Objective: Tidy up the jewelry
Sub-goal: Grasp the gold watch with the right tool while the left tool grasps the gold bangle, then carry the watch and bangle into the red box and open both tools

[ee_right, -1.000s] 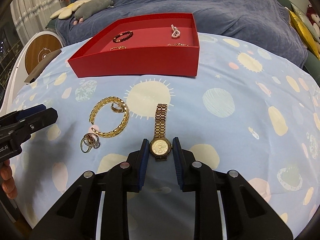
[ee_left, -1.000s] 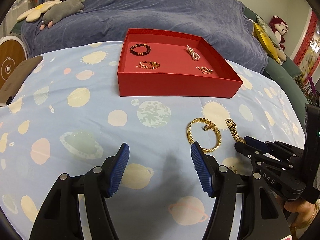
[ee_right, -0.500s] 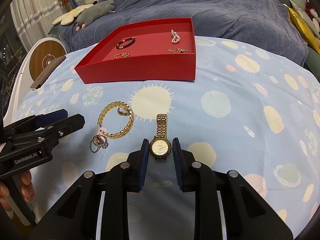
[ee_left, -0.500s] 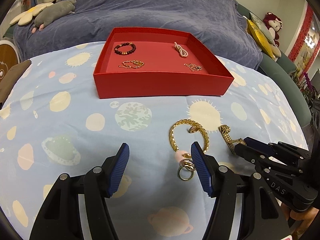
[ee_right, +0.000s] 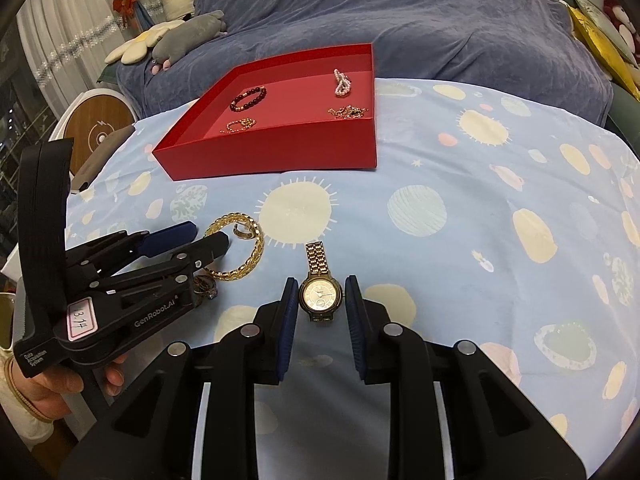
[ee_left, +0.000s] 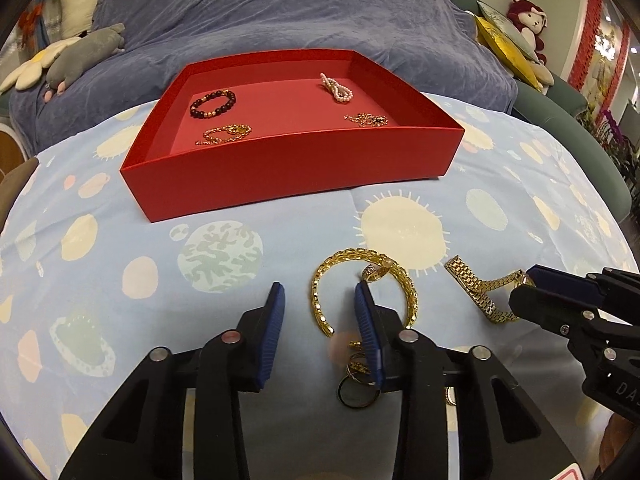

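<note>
A gold watch (ee_right: 321,295) lies on the patterned cloth between the pads of my right gripper (ee_right: 321,300), whose jaws stand around its face without pinching it; it also shows in the left wrist view (ee_left: 482,290). A gold bangle (ee_left: 362,288) with a small ring (ee_left: 375,272) on it lies just ahead of my left gripper (ee_left: 320,304), which is open and empty. A cluster of rings (ee_left: 356,380) lies by its right finger. A red tray (ee_left: 296,172) behind holds a dark bead bracelet (ee_left: 213,104), a pearl piece (ee_left: 337,87) and two gold chains.
A blue-covered sofa (ee_left: 280,16) with plush toys (ee_left: 64,60) stands behind the table. A round wooden-faced object (ee_right: 96,128) stands at the left. The table edge curves away at right and front.
My left gripper has moved right and forward toward the bangle and rings, and its jaws have narrowed. My right gripper stays around the watch.
</note>
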Motion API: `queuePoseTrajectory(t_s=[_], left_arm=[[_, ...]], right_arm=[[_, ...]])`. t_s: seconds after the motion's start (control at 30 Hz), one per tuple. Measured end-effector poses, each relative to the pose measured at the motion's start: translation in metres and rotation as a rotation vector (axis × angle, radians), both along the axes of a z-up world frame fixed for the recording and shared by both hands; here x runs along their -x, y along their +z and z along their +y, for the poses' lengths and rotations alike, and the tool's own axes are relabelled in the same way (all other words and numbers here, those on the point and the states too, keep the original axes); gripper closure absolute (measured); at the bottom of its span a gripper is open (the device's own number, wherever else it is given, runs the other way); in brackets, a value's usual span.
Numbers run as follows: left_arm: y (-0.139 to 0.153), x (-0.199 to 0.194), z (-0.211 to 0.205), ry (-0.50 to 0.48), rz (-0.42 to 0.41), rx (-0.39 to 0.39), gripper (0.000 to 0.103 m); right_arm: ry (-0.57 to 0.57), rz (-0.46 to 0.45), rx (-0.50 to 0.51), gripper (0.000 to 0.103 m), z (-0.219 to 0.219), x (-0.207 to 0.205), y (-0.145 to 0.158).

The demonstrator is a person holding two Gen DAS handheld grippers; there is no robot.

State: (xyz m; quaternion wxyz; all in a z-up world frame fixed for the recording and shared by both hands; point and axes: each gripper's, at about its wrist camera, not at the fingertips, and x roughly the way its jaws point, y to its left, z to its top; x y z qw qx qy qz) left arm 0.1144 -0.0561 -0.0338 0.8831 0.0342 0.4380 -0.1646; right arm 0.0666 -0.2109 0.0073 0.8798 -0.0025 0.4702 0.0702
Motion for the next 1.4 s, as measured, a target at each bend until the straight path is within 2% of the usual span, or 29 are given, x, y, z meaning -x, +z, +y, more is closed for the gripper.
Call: queuePoseTrajectory(t_s=[0.07, 0.17, 0.53, 1.0, 1.2, 1.4], left_arm=[[0.000, 0.000, -0.001, -0.007, -0.002, -0.001, 0.094], [0.000, -0.001, 0.002, -0.009, 0.006, 0.017, 0.101], [0.028, 0.007, 0.004, -0.031, -0.017, 0.095, 0.101], [0.074, 0.011, 0.041, 0.016, -0.091, 0.145, 0.101], [0.089, 0.001, 0.057, 0.049, -0.115, 0.143, 0.101], [0.106, -0.031, 0.068, 0.073, -0.137, 0.130, 0.101]], right_arm=[[0.000, -0.004, -0.002, 0.080, 0.000, 0.000, 0.002], [-0.004, -0.008, -0.006, 0.080, -0.001, 0.000, 0.004], [-0.001, -0.035, -0.021, 0.080, 0.005, -0.001, 0.015], [0.003, -0.142, -0.064, 0.080, 0.024, -0.018, 0.059], [0.011, -0.189, -0.063, 0.080, 0.033, -0.033, 0.078], [0.014, -0.223, -0.091, 0.080, 0.032, -0.068, 0.104]])
